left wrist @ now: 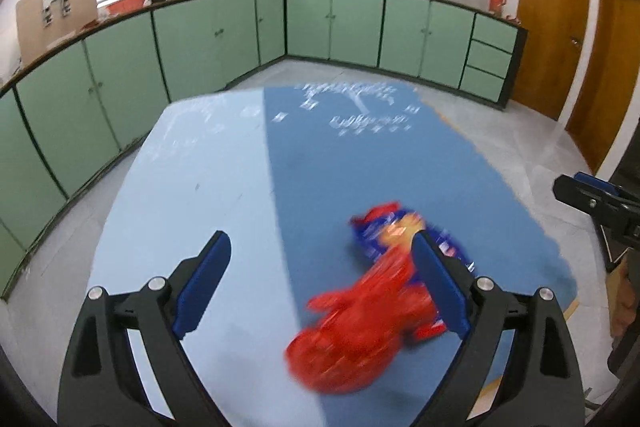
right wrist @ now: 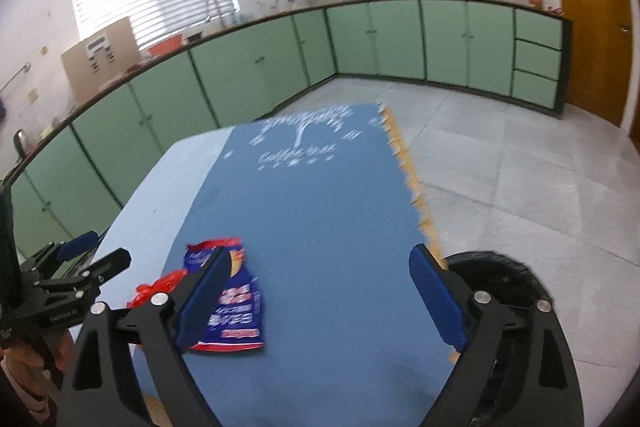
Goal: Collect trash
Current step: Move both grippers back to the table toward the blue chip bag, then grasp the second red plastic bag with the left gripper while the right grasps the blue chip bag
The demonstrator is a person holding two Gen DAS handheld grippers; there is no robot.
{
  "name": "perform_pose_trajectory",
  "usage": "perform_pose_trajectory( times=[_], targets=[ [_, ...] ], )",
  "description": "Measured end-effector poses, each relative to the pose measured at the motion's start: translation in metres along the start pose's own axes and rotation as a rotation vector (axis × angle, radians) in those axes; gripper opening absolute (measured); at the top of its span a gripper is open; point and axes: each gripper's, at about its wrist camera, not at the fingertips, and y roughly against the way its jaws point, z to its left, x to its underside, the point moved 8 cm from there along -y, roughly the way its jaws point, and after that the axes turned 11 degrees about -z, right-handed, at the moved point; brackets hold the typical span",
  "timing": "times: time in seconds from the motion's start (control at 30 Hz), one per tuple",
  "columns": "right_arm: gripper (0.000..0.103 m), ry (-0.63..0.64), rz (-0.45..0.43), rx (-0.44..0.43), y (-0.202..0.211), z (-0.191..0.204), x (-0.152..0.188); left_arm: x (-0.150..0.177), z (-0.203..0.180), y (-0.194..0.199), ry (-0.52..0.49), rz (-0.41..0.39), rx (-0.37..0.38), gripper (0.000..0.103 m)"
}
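Observation:
A crumpled red plastic bag (left wrist: 356,331) lies on the blue table mat (left wrist: 360,163), blurred, between my left gripper's fingers, near the right one. A blue and red snack wrapper (left wrist: 384,231) lies just beyond it. My left gripper (left wrist: 320,287) is open above them. In the right wrist view the wrapper (right wrist: 236,307) lies flat on the mat (right wrist: 320,207), partly behind the left finger, with the red bag (right wrist: 158,287) at its left. My right gripper (right wrist: 316,291) is open and empty over the mat. A black-lined bin (right wrist: 500,283) stands on the floor off the table's right edge.
The table (left wrist: 192,187) has a lighter blue left half. Green kitchen cabinets (left wrist: 328,23) run along the far walls, with wooden doors (left wrist: 552,27) at right. The other gripper (left wrist: 596,203) shows at the right edge of the left wrist view.

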Motion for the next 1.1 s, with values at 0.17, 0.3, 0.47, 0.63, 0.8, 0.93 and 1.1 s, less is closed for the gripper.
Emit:
perform_pose_trajectory(
  times=[0.17, 0.3, 0.47, 0.63, 0.8, 0.93, 1.1],
  targets=[
    [0.089, 0.028, 0.058, -0.047, -0.022, 0.029, 0.029, 0.027, 0.013, 0.004, 0.021, 0.032, 0.007, 0.089],
    [0.089, 0.067, 0.069, -0.040, -0.027, 0.040, 0.036, 0.040, 0.011, 0.002, 0.033, 0.051, 0.036, 0.089],
    [0.089, 0.085, 0.056, -0.023, -0.023, 0.043, 0.036, 0.055, 0.008, -0.010, 0.031, 0.084, 0.051, 0.090],
    [0.089, 0.097, 0.064, -0.011, -0.024, 0.044, 0.039, 0.062, 0.003, -0.018, 0.053, 0.099, 0.070, 0.076],
    [0.089, 0.106, 0.079, -0.022, -0.026, 0.049, 0.045, 0.065, -0.006, -0.015, 0.073, 0.102, 0.129, 0.039],
    [0.089, 0.109, 0.097, -0.040, -0.029, 0.055, 0.053, 0.061, -0.011, -0.012, 0.072, 0.089, 0.140, 0.030],
    [0.089, 0.109, 0.123, -0.060, -0.035, 0.059, 0.061, 0.048, 0.006, -0.003, 0.096, 0.031, 0.067, 0.021]
  ],
)
